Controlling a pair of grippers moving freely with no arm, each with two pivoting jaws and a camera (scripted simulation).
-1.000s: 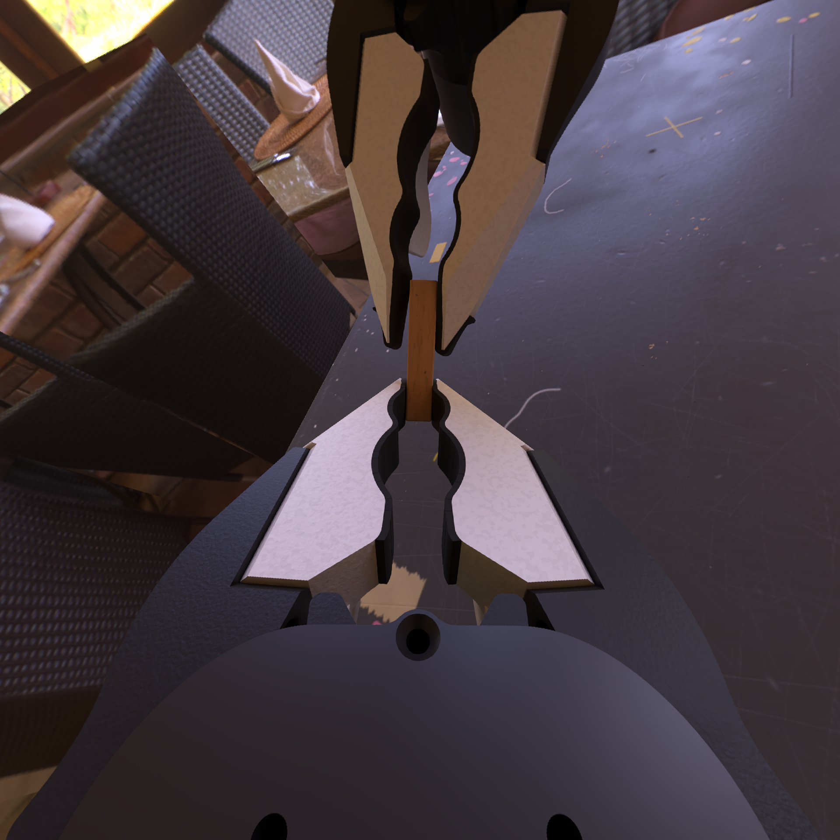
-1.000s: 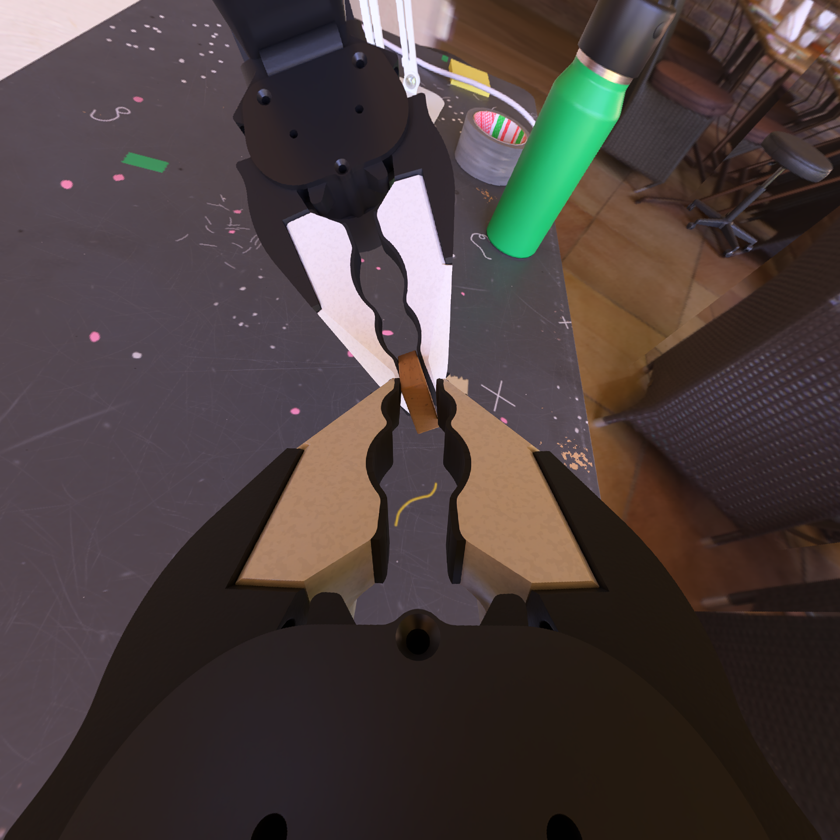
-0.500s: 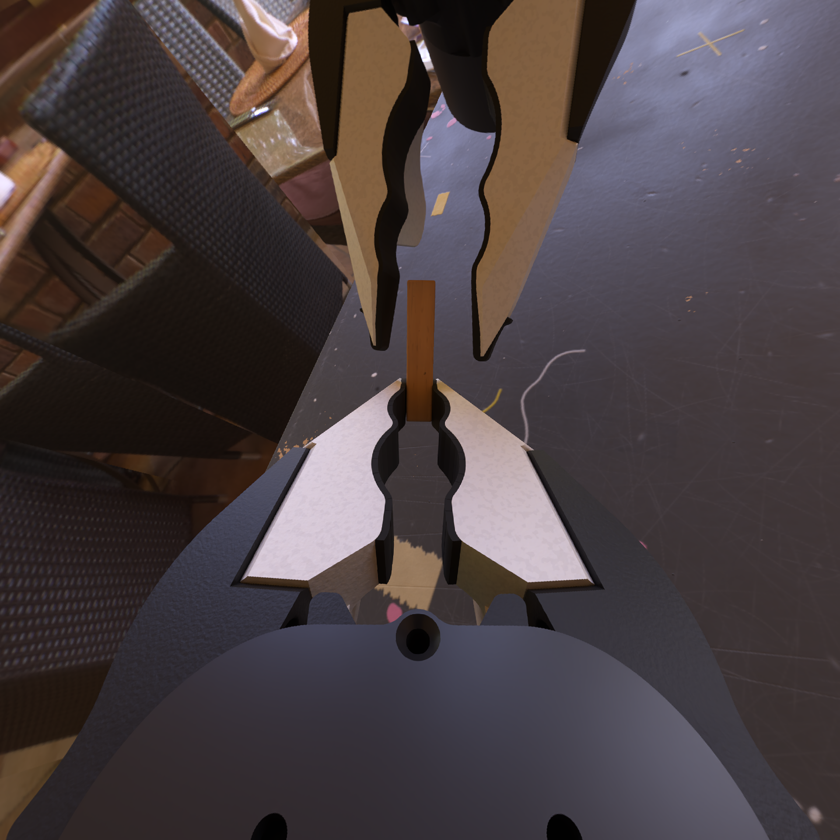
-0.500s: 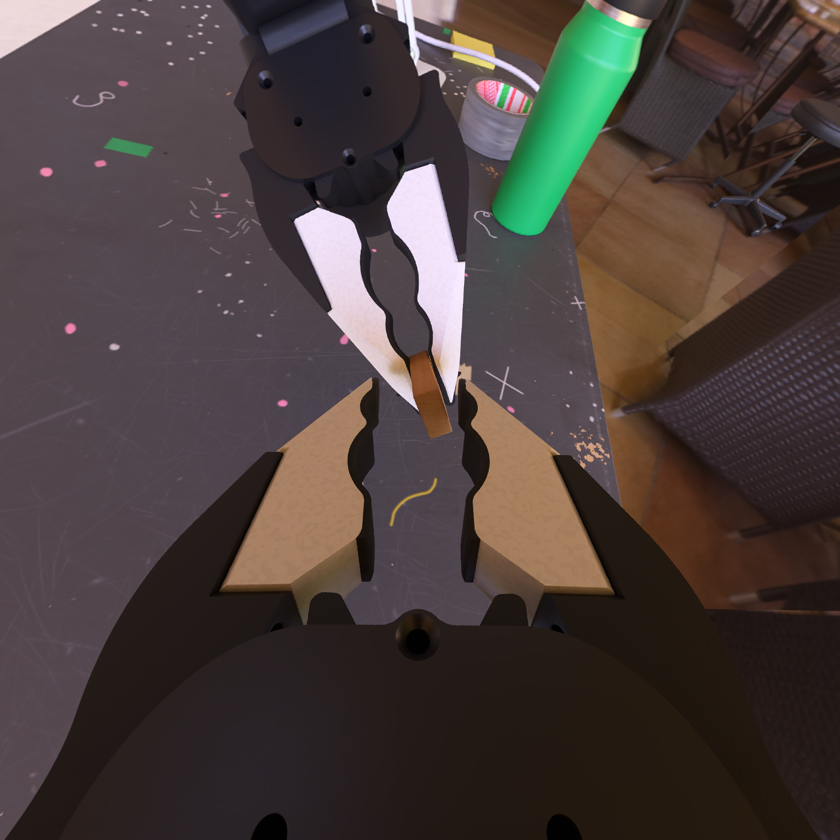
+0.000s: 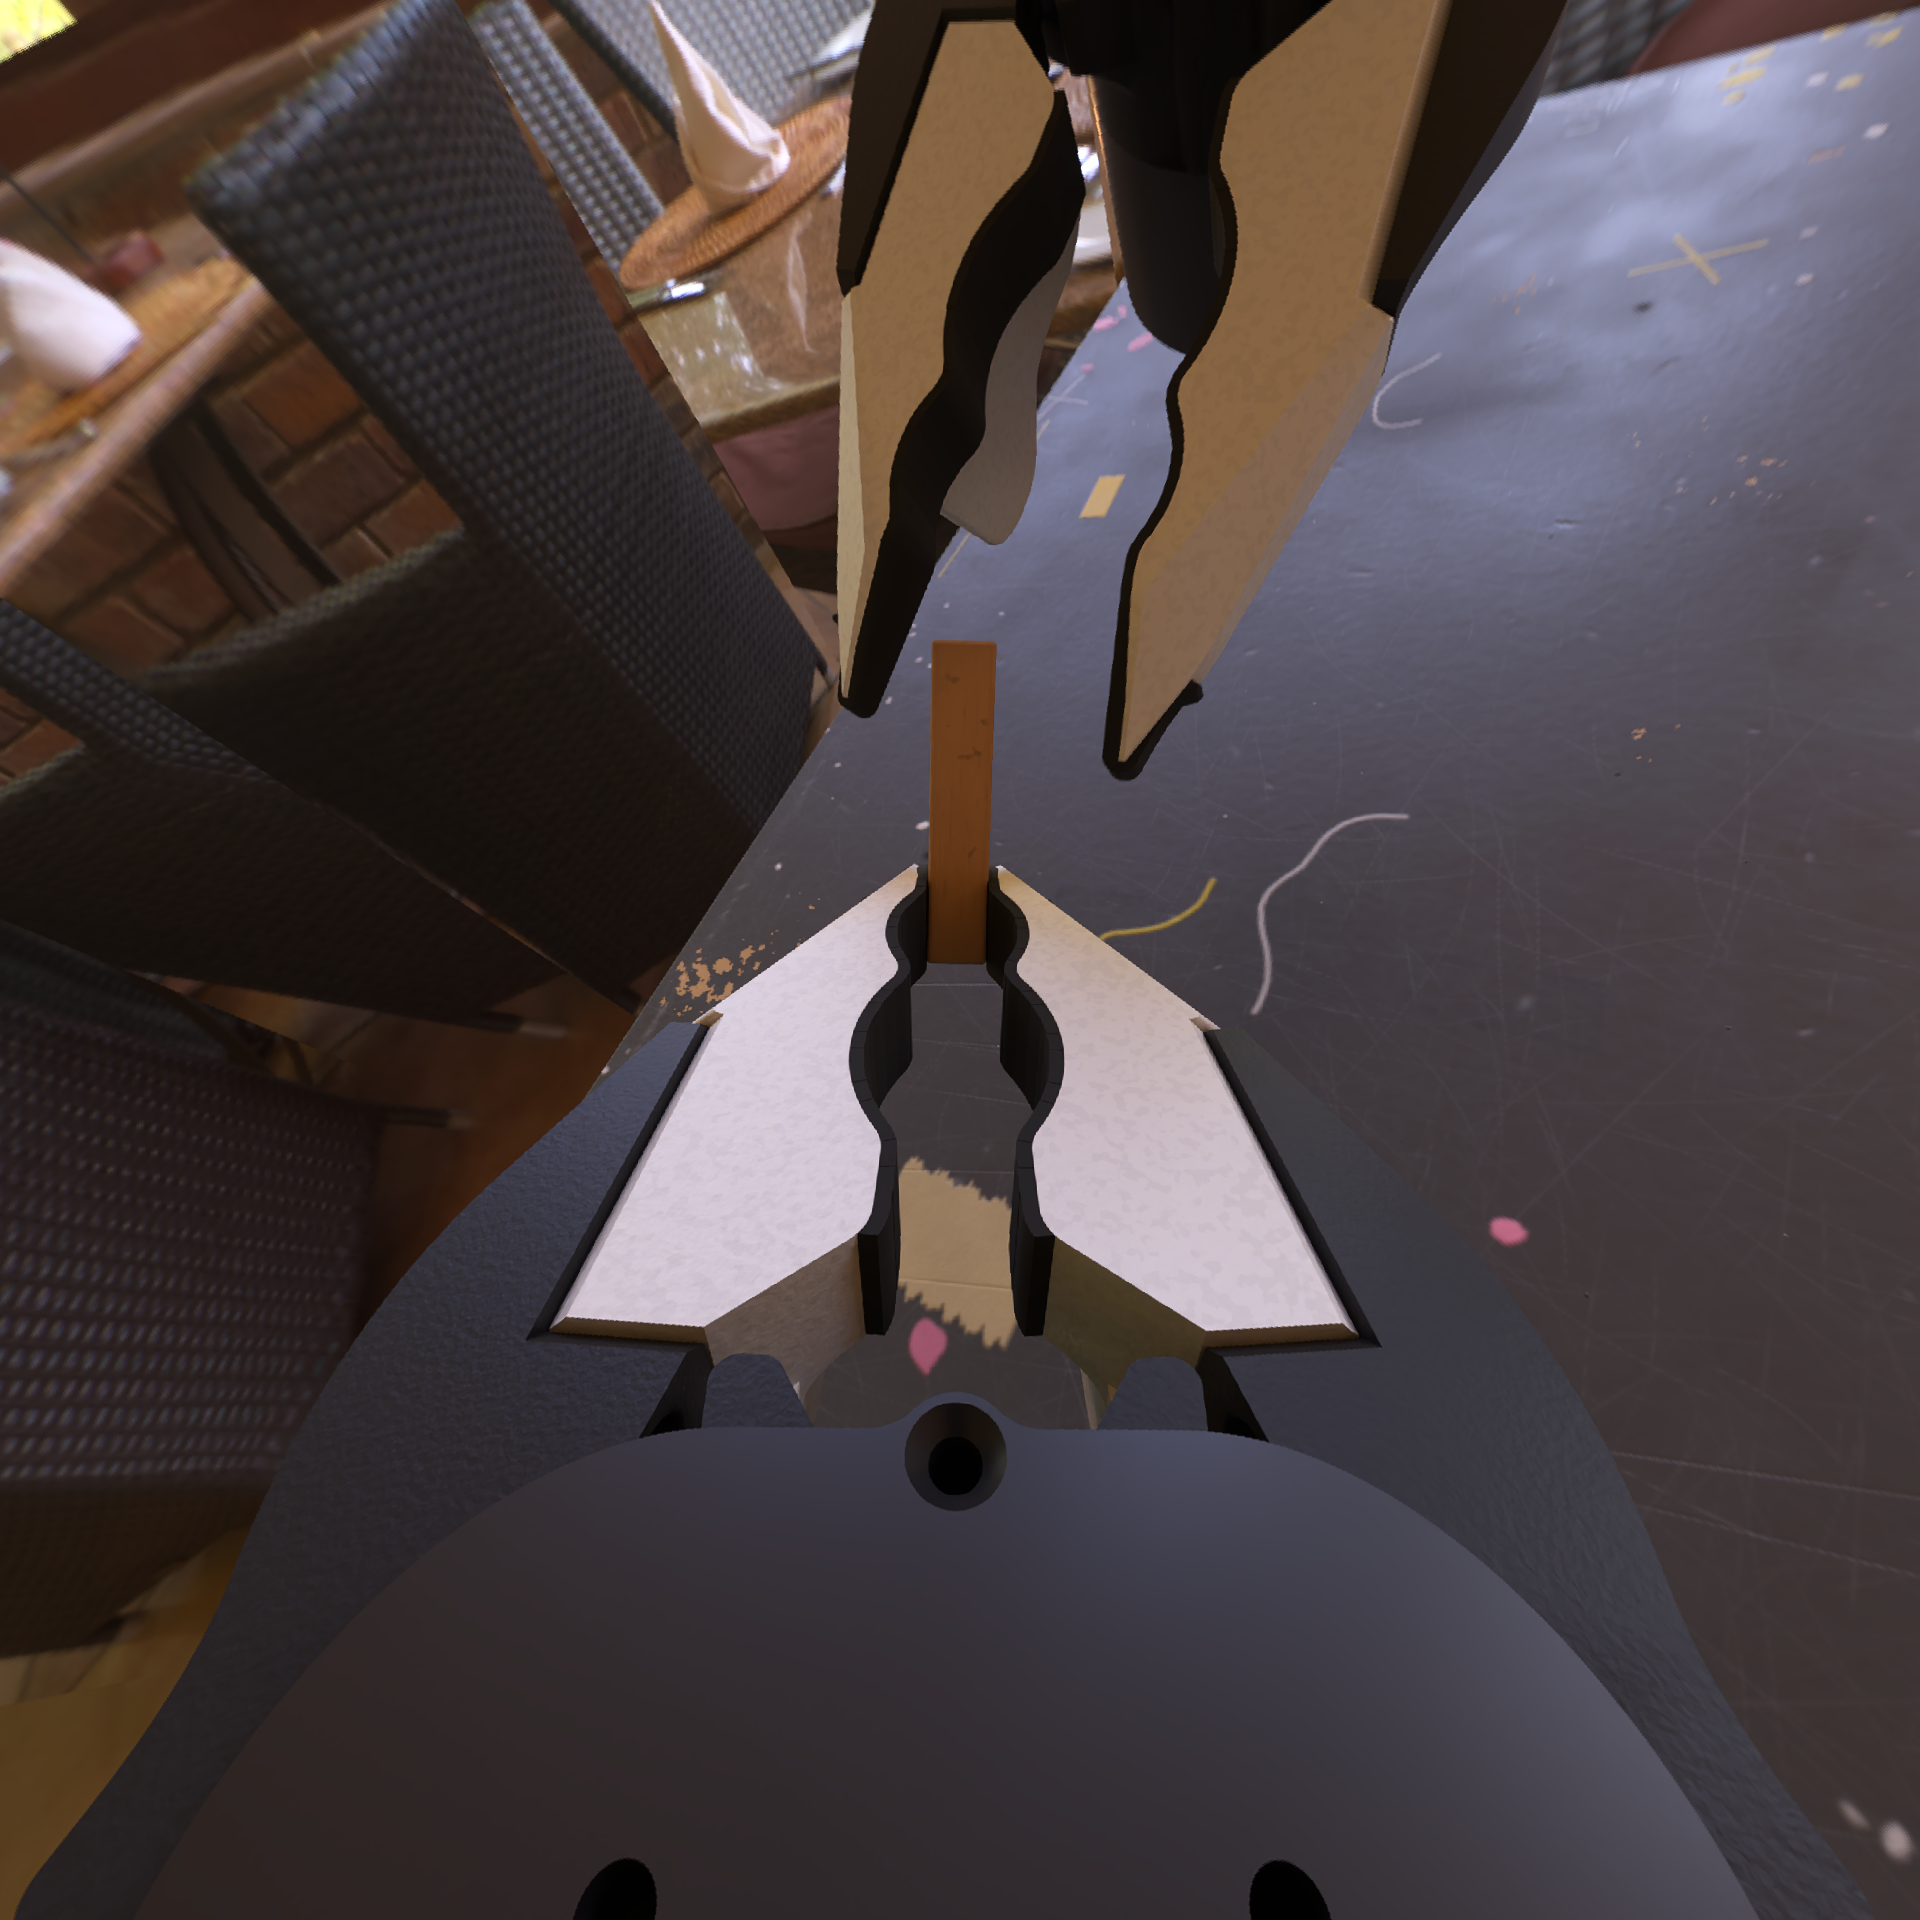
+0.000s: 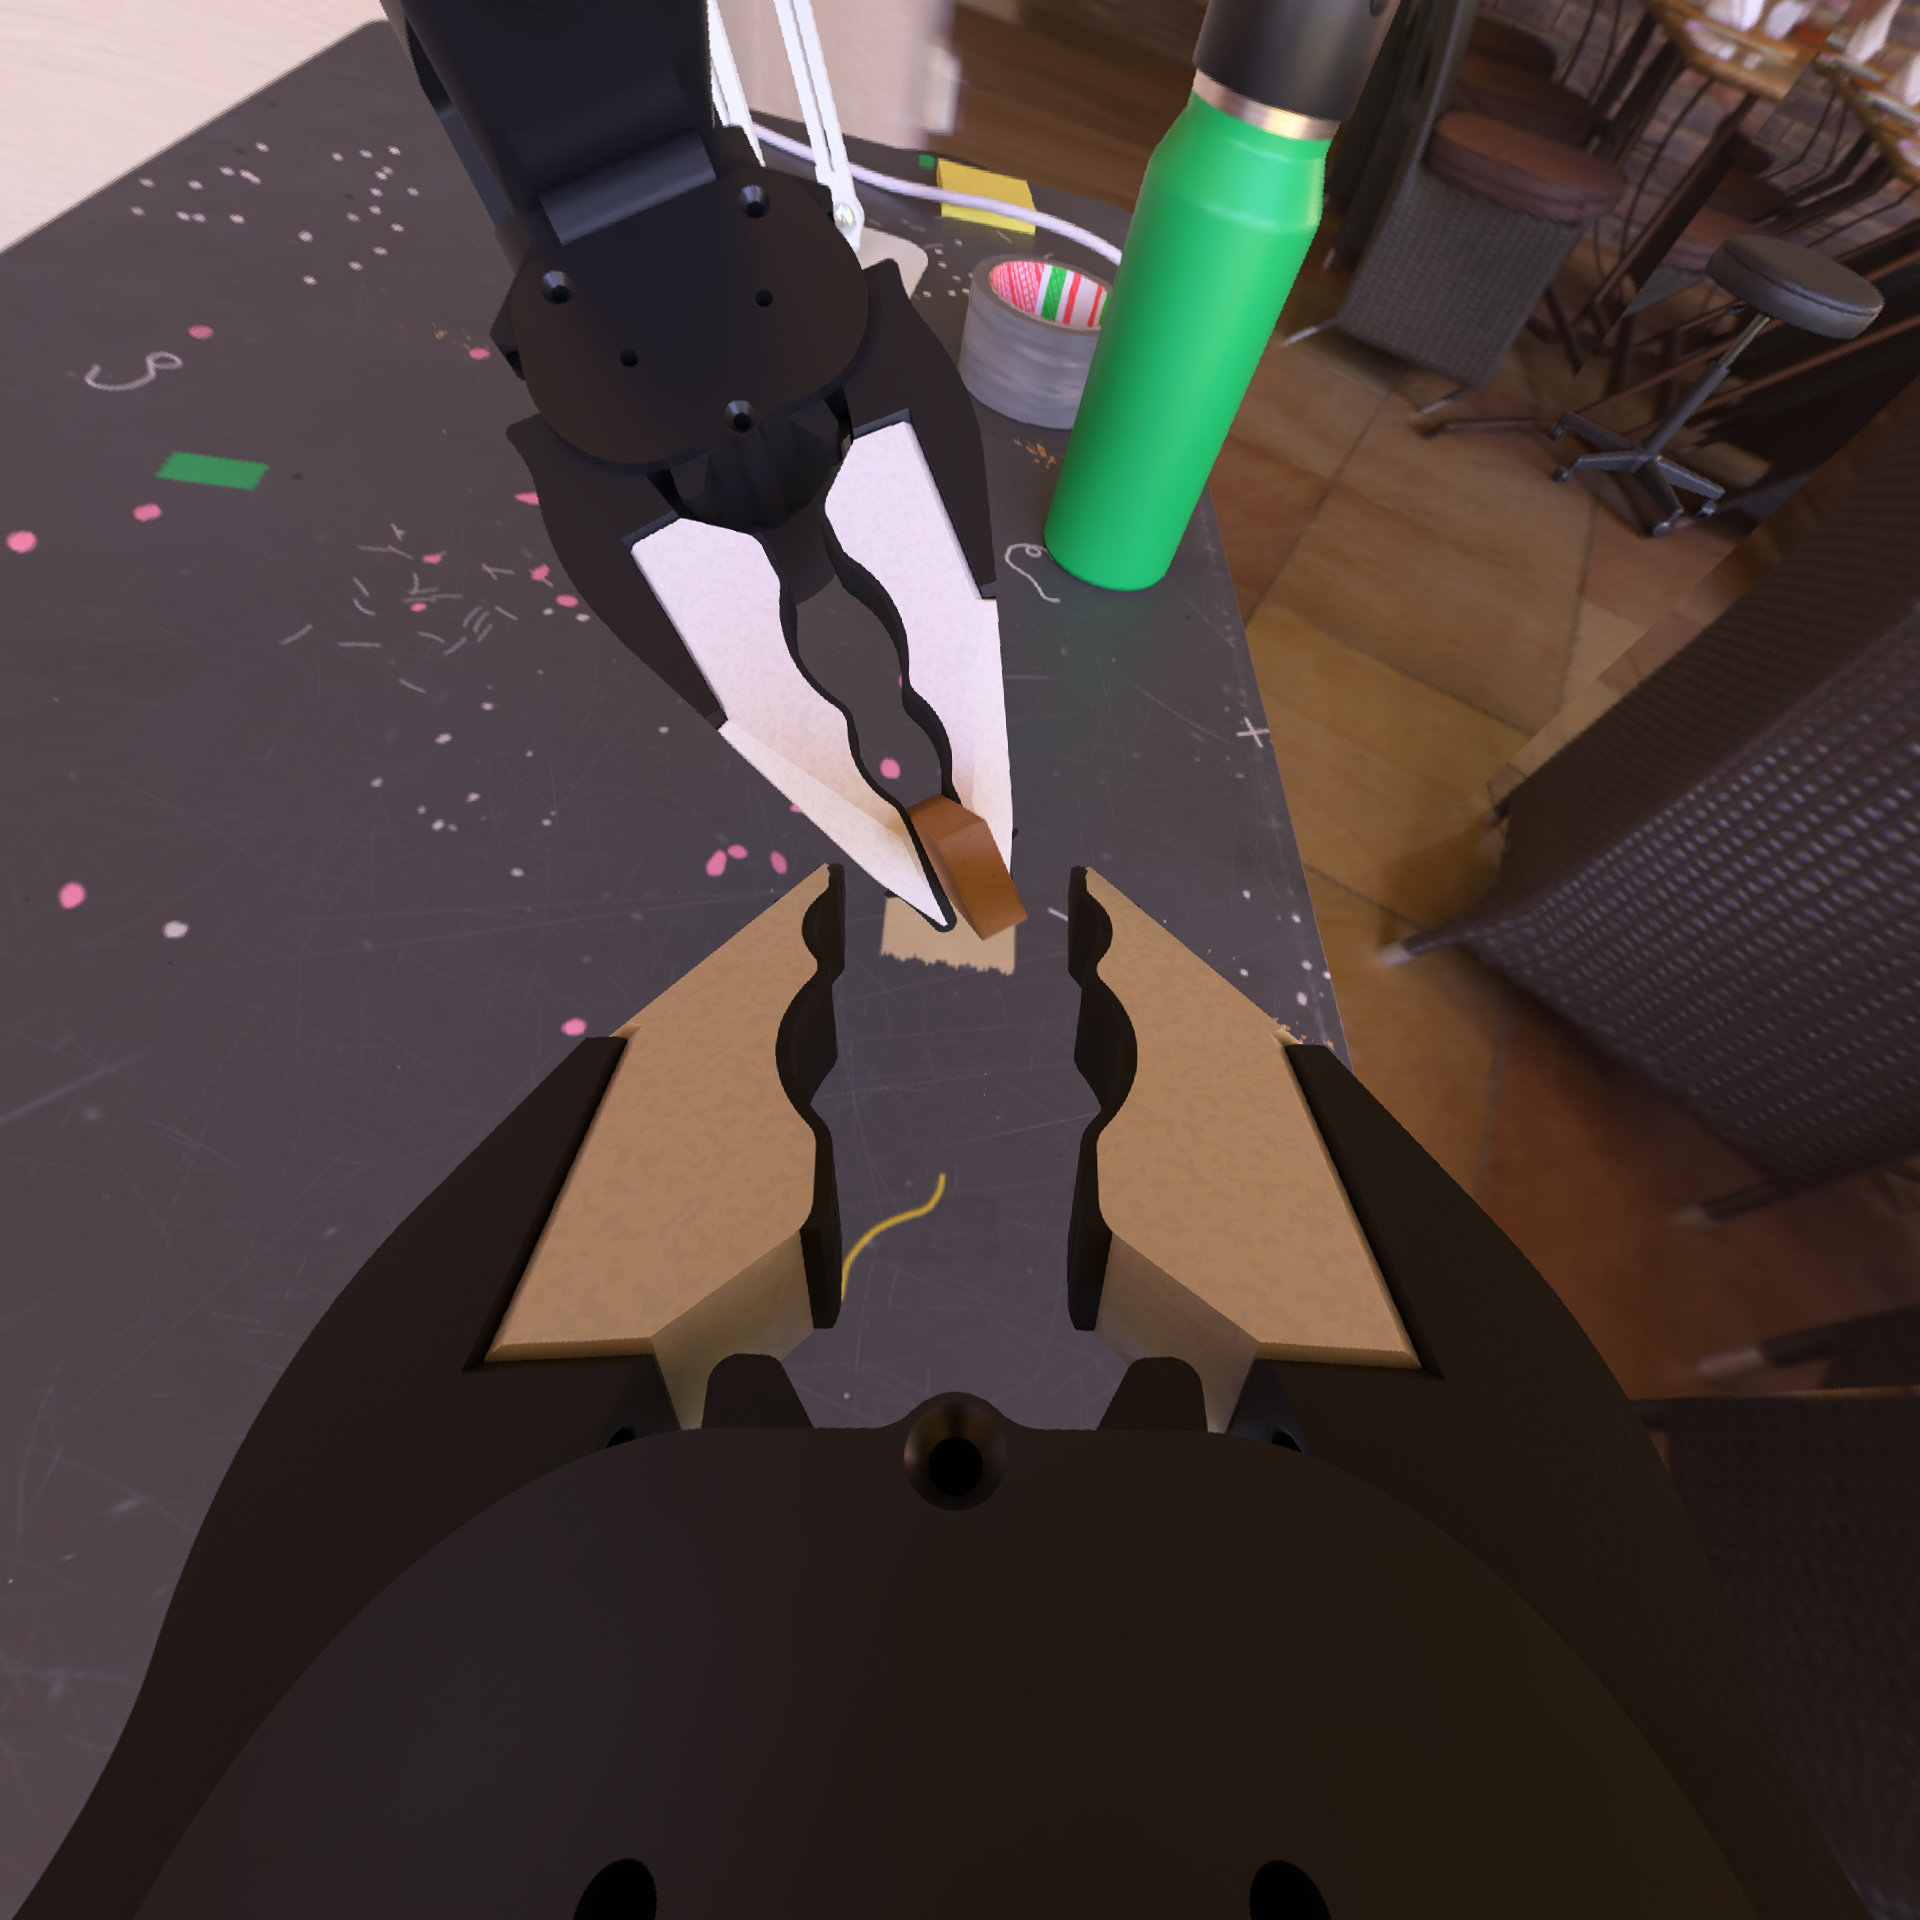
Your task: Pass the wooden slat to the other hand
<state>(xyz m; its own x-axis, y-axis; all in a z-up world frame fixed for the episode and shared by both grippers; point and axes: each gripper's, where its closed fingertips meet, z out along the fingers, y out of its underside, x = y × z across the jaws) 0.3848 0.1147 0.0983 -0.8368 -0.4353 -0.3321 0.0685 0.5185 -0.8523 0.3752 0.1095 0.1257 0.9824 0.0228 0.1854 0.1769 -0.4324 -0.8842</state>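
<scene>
Wood shows at the centre of the left wrist view: the slat [image 5: 962,800] stands clamped between the tips of the left gripper [image 5: 958,914], while the right gripper [image 5: 992,743] faces it with its fingers spread and touching nothing, so a good finish probably means backing straight away without brushing the free end. In the right wrist view the right gripper [image 6: 954,894] is likewise apart and empty, the slat [image 6: 971,868] is pinched just beyond it above the dark table [image 6: 312,831], and the only container, a green bottle [image 6: 1184,343], stands capped, its contents hidden.

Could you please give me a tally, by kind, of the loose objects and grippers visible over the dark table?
Grippers: 2, left gripper shut on the slat, right gripper open
Wooden slat: 1
Green bottle: 1
Tape roll: 1
Total: 5
</scene>
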